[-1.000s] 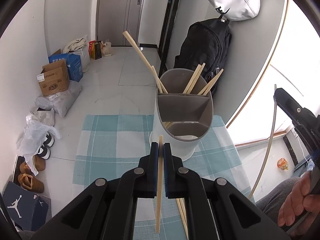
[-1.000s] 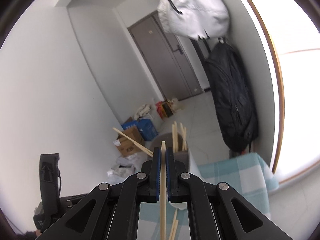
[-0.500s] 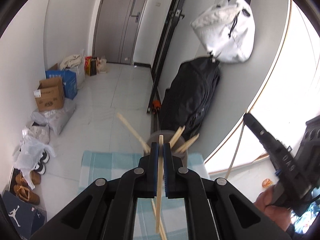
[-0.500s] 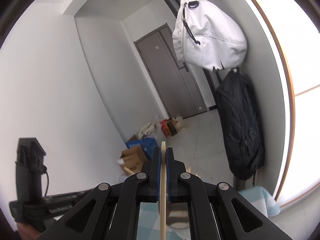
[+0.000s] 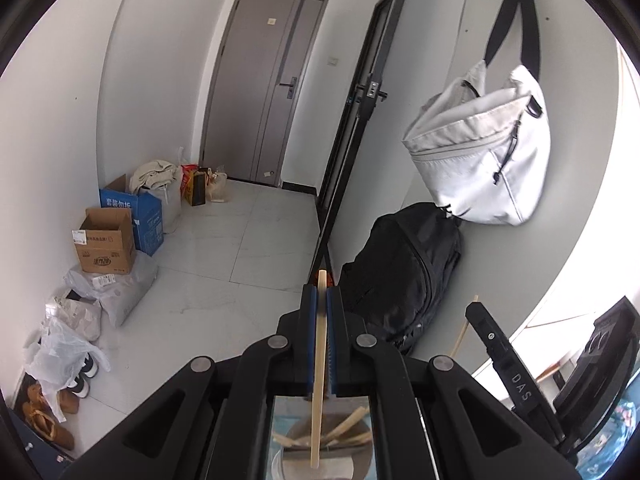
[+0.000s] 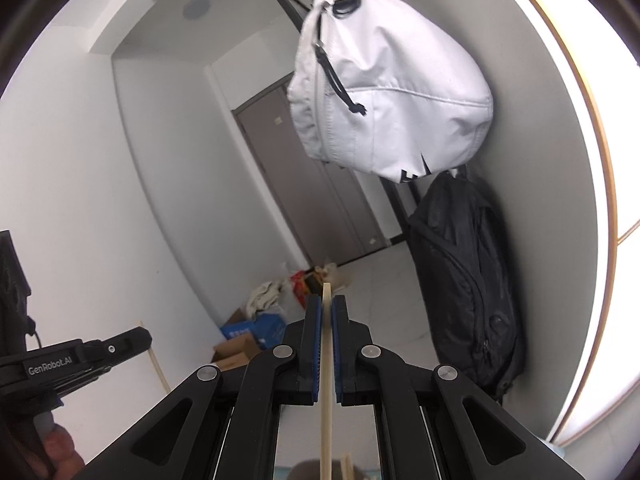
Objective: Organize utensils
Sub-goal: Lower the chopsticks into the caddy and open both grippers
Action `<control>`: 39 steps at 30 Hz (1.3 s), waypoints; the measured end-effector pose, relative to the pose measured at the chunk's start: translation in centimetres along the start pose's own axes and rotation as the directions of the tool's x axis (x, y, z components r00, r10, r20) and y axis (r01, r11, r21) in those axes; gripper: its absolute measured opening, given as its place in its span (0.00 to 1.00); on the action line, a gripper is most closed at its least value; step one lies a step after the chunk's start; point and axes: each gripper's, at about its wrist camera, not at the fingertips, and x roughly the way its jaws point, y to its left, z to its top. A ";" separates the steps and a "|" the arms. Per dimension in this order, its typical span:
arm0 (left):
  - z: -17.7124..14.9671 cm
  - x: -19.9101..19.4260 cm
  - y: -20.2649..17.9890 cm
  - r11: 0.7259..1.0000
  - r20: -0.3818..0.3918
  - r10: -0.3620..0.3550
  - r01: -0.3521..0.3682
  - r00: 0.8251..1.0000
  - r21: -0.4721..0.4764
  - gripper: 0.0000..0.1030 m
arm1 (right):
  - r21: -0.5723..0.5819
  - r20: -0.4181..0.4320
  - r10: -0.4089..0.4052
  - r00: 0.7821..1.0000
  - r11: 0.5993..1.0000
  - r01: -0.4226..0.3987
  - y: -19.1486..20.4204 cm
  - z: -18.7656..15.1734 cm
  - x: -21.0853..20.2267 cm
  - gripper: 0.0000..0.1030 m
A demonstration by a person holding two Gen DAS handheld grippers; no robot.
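Left wrist view: left gripper (image 5: 321,294) clamped on a pale wooden chopstick (image 5: 319,376) running down between the blue pads (image 5: 308,344), with the grey utensil holder (image 5: 320,460) and its loose chopsticks (image 5: 347,426) directly beneath, a black backpack (image 5: 404,276) just ahead to the right, a white bag (image 5: 484,152) hanging above it, cardboard boxes (image 5: 106,246) and plastic bags (image 5: 64,354) far off to the left, and the right gripper (image 5: 476,312) close on the right gripping a second chopstick (image 5: 464,330). Right wrist view: right gripper (image 6: 326,308) likewise clenched on its chopstick (image 6: 326,380), the holder's rim (image 6: 304,472) barely showing below, same white bag (image 6: 384,100) overhead and backpack (image 6: 464,280) ahead right against the wall, the other gripper (image 6: 132,340) off to the left with a hand (image 6: 56,454) under it.
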 end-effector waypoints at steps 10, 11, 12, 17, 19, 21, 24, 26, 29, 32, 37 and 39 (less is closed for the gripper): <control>-1.5 3.5 1.0 1.000 -0.017 0.002 -0.003 1.000 -0.024 0.01 | -0.051 0.068 -0.030 0.997 0.998 0.033 0.4 -2.3 2.6 0.04; -1.7 3.8 1.2 1.000 -0.025 0.009 -0.010 1.000 -0.030 0.01 | -0.069 0.073 -0.030 0.997 0.997 0.035 0.7 -2.5 2.8 0.04; -1.9 4.0 1.4 0.999 -0.028 0.009 -0.010 1.000 -0.033 0.01 | -0.089 0.078 -0.029 0.997 0.995 0.036 0.9 -2.8 3.1 0.04; -2.7 4.6 1.9 0.999 -0.026 0.015 -0.016 1.000 -0.033 0.01 | -0.143 0.091 -0.016 0.996 0.989 0.029 1.3 -4.1 3.6 0.04; -2.8 4.8 1.7 0.999 -0.021 0.013 -0.014 1.000 -0.029 0.01 | -0.158 0.092 -0.017 0.996 0.987 0.032 1.4 -4.6 3.5 0.04; -3.0 5.0 1.6 1.000 -0.022 0.009 -0.010 1.000 -0.020 0.01 | -0.179 0.105 -0.013 0.994 0.983 0.032 1.5 -4.8 3.5 0.04; -3.4 5.0 1.5 1.000 -0.026 0.000 0.000 1.000 -0.004 0.01 | -0.190 0.101 -0.006 0.995 0.982 0.025 1.6 -5.0 3.3 0.04; -3.8 5.0 1.4 1.000 -0.033 0.002 -0.001 0.999 0.011 0.01 | -0.205 0.102 -0.008 0.995 0.978 0.029 1.6 -5.1 3.0 0.04; -4.2 4.9 1.3 1.000 -0.042 0.000 0.001 0.999 0.027 0.01 | -0.215 0.099 -0.009 0.995 0.976 0.030 1.6 -5.2 2.8 0.04; -4.4 4.8 1.3 0.999 -0.050 -0.009 0.010 0.999 0.031 0.01 | -0.232 0.091 -0.004 0.996 0.972 0.025 1.6 -5.3 2.5 0.04; -4.8 4.8 1.4 0.999 -0.084 -0.031 0.034 0.996 0.036 0.01 | -0.245 0.045 0.025 0.999 0.969 -0.013 1.5 -6.1 1.6 0.04; -5.0 4.8 1.4 0.998 -0.100 -0.045 0.049 0.994 0.035 0.01 | -0.240 0.011 0.034 0.999 0.970 -0.031 1.4 -6.7 1.1 0.04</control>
